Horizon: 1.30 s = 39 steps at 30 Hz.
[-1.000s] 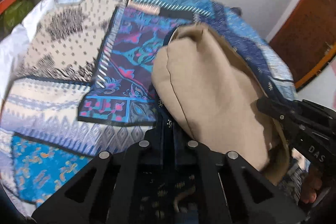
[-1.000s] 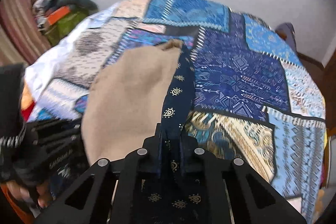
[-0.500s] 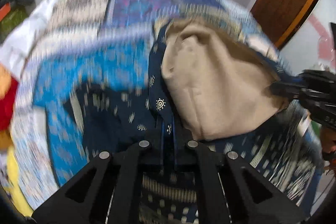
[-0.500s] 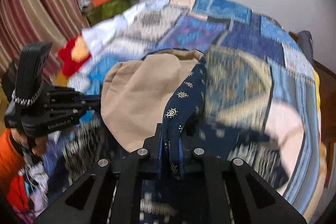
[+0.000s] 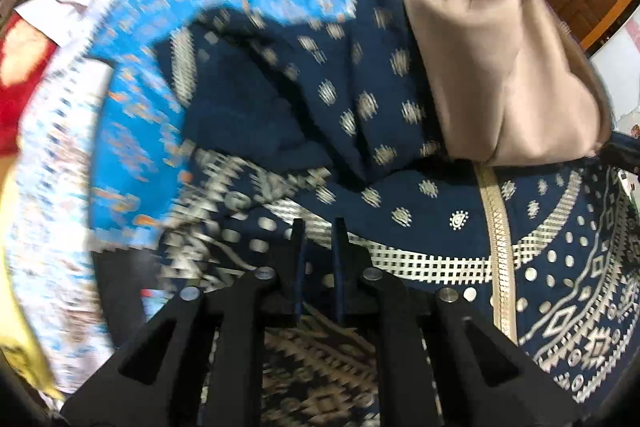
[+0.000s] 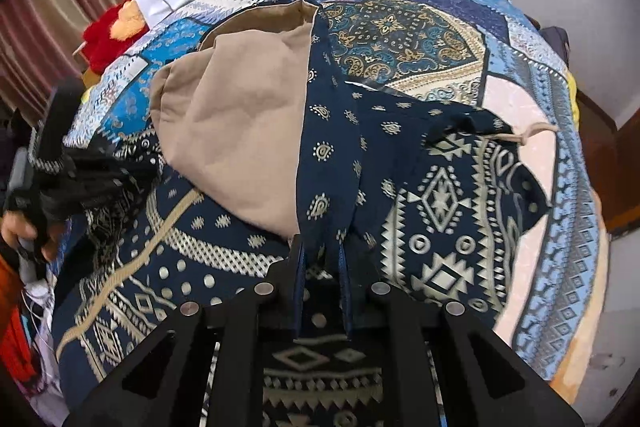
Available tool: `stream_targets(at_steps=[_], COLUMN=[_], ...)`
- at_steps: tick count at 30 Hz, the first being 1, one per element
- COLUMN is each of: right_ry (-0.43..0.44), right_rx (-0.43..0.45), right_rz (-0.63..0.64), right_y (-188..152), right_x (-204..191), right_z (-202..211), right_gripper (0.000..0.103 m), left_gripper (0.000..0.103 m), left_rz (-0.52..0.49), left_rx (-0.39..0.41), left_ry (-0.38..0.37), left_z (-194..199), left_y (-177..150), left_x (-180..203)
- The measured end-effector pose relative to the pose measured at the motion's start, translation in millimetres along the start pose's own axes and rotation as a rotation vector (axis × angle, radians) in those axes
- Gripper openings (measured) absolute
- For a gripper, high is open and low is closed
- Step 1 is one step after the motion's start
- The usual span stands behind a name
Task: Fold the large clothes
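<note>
Hand: a person's left hand [image 6: 20,231] is showing at the far left edge of the right wrist view, carrying the blurred left gripper [image 5: 318,227].
Left jaws: they have just been opening and are standing slightly apart; no cloth is rising between them, and only the white grid band of the garment is lying beneath the gap.
Garment: the navy patterned garment [image 6: 440,195] is lying spread across the patchwork quilt [image 6: 400,27] on the bed, filling the lower half of both views.
Lining: the tan lining [image 6: 240,131] is facing up where the upper part is doubled over, centre left in the right wrist view and upper right in the left wrist view.
Right jaws: the right gripper [image 6: 321,255] is pinching a navy fold, which is running up the frame from between the closed jaws towards the tan flap's top corner.
Sleeve: one navy sleeve end is lying loose at the right, near a tan drawstring.
Key relation: the doubled-over part is lying up-frame of both pairs of jaws, its long axis stretching left to right between them; only the right hand is gripping it, so letting go there is probably coming next.
</note>
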State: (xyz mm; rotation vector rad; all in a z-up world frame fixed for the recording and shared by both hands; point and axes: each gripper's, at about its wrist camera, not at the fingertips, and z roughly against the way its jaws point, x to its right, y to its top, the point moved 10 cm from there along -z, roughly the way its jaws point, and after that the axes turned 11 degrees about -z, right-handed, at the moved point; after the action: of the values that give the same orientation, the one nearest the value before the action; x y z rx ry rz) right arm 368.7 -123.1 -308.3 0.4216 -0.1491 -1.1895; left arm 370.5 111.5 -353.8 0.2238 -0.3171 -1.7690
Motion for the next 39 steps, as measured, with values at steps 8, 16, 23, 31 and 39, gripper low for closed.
stream_targets(at_steps=[8, 16, 23, 31, 39], right_ry=[-0.060, 0.062, 0.159, 0.193, 0.207], right_rx=[0.065, 0.088, 0.025, 0.006, 0.044], right_rz=[0.020, -0.165, -0.260, -0.299, -0.306], right_y=[8, 66, 99, 95, 80], right_x=[24, 53, 61, 63, 57], right_z=[30, 27, -16, -30, 17], right_gripper=[0.010, 0.010, 0.010, 0.010, 0.011], left_gripper=[0.067, 0.069, 0.062, 0.009, 0.008], left_rz=[-0.020, -0.021, -0.010, -0.199, -0.309], left_rx=[0.212, 0.179, 0.072, 0.166, 0.298], left_ry=[0.047, -0.045, -0.177, -0.061, -0.005], left_z=[73, 14, -47, -10, 78], left_y=[71, 155, 194, 194, 149], left_x=[-18, 7, 33, 70, 109])
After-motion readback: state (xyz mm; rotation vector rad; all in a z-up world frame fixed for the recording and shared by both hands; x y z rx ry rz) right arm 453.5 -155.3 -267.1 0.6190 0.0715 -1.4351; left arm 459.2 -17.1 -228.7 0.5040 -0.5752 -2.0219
